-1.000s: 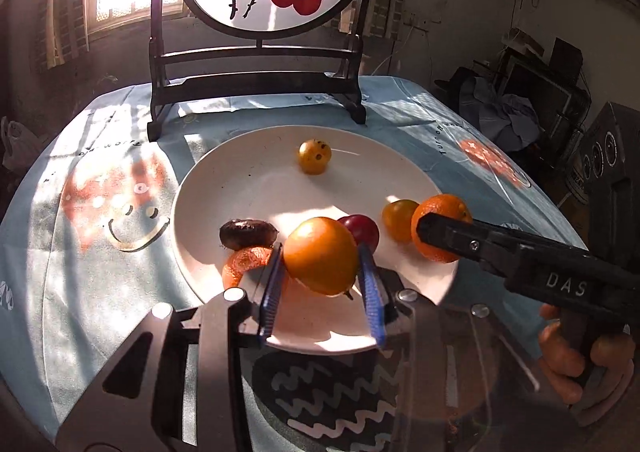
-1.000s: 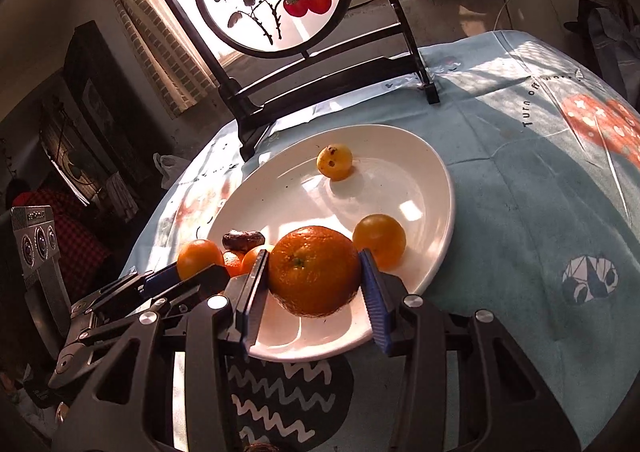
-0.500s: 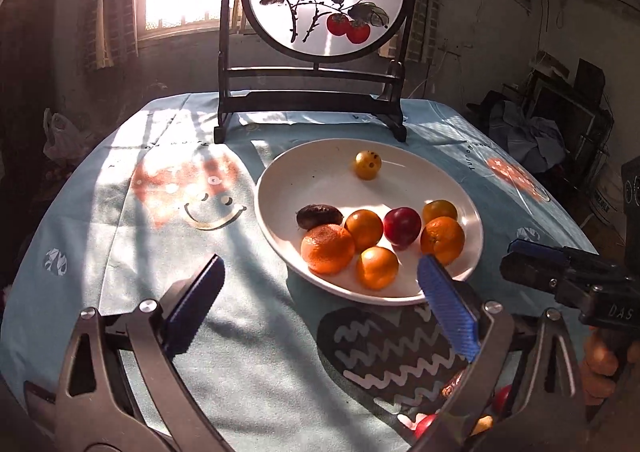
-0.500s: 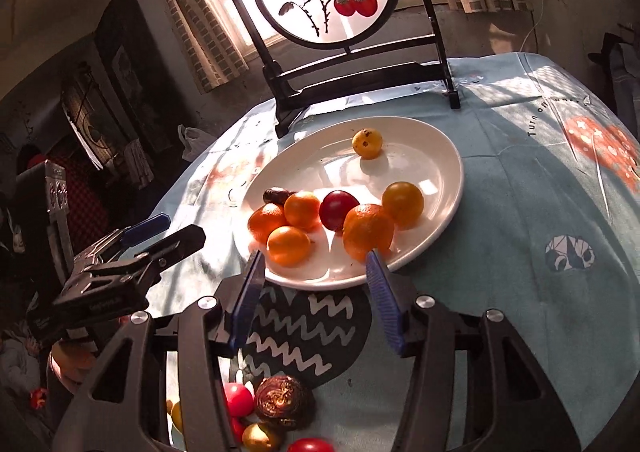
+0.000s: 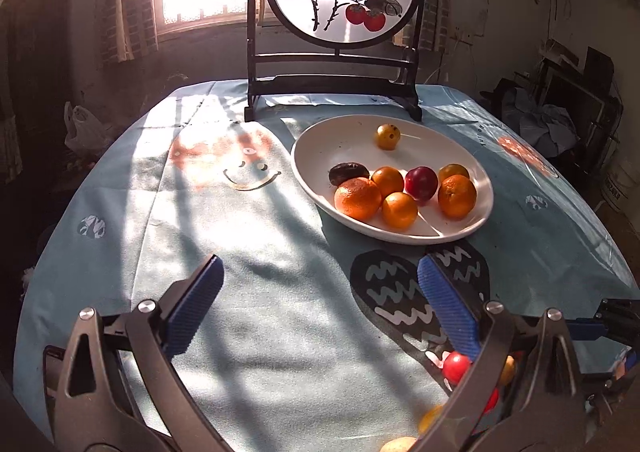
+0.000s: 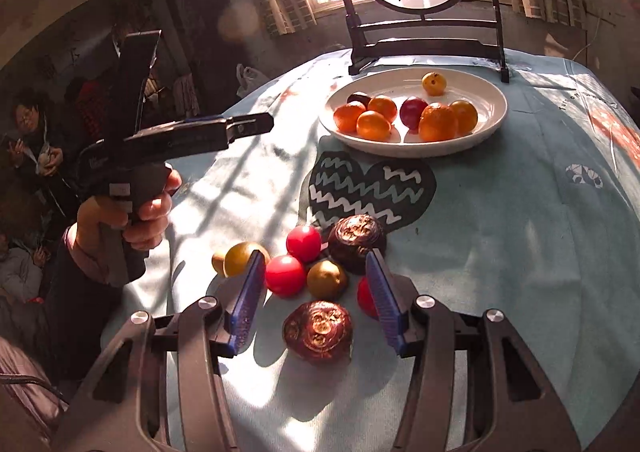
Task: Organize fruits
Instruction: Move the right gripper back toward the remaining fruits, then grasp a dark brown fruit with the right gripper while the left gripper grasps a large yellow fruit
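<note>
A white plate (image 5: 484,188) (image 6: 494,114) holds several oranges, a red plum (image 5: 421,182) (image 6: 412,111), a dark date and a small yellow fruit (image 5: 387,136) (image 6: 434,83). My left gripper (image 5: 320,292) is open and empty over the blue cloth, well short of the plate. My right gripper (image 6: 316,286) is open above a loose pile near the table's front: red fruits (image 6: 285,275), golden fruits (image 6: 326,279) and two dark brown chestnut-like ones (image 6: 318,330). The left gripper (image 6: 244,124) also shows in the right wrist view, held by a hand.
A round painted screen on a black stand (image 5: 340,88) (image 6: 424,40) stands behind the plate. The round table wears a light blue cloth (image 5: 240,212) with a black heart print (image 6: 368,188). People sit at the far left (image 6: 28,132).
Both grippers let go of their oranges on the plate, opened and pulled back toward the table's front. The right one now hovers over the loose fruit pile.
</note>
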### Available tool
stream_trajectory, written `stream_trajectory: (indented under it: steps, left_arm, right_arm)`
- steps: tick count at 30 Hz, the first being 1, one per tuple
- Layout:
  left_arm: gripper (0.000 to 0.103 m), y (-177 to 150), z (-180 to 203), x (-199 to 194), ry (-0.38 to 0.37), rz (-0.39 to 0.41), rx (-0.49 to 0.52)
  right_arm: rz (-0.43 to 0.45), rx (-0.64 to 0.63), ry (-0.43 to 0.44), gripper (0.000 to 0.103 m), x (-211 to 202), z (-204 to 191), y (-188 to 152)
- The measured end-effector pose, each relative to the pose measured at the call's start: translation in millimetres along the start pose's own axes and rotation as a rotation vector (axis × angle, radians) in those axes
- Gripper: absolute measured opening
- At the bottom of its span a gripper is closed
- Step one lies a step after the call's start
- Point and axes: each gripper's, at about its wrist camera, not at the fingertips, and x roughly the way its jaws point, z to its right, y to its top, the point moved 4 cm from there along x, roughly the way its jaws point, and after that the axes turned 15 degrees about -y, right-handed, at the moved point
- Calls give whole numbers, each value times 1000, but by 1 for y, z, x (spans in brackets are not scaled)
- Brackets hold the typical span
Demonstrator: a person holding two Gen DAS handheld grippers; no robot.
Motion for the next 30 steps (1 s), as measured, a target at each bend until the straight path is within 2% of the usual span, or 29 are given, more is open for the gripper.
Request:
stream_trajectory:
  steps: [4,13,20,22,24,26,27,30]
  left_arm:
    - [100,-5,-4,-2,20,-5,-2]
    - [100,-8,-7,-4,33,-13,-4]
    - [100,-12,-3,-2,38,-28,21]
    - [100,-14,-2,-1,42,-35,32]
    - [100,-16,-1,-1,41,-41,40]
    - [100,-20,1,-3,5,-53,48]
    - [100,-24,4,-4,-46,-64,53]
    - [100,-39,18,-13,-276,-104,85]
  right_arm:
    - [-57,-22,19,54,2,-8,-17]
    - [-172,-73,-61,54,22,-13,-35]
    - [-175,-81,-75,52,23,-13,-37]
    - [-174,-77,-87,46,24,-11,-35]
    - [-174,-57,-77,44,24,-7,-35]
    - [-173,-40,-65,43,24,-5,-34]
    - [-172,-34,-60,43,24,-4,-34]
    - [-169,-20,-50,43,22,-3,-33]
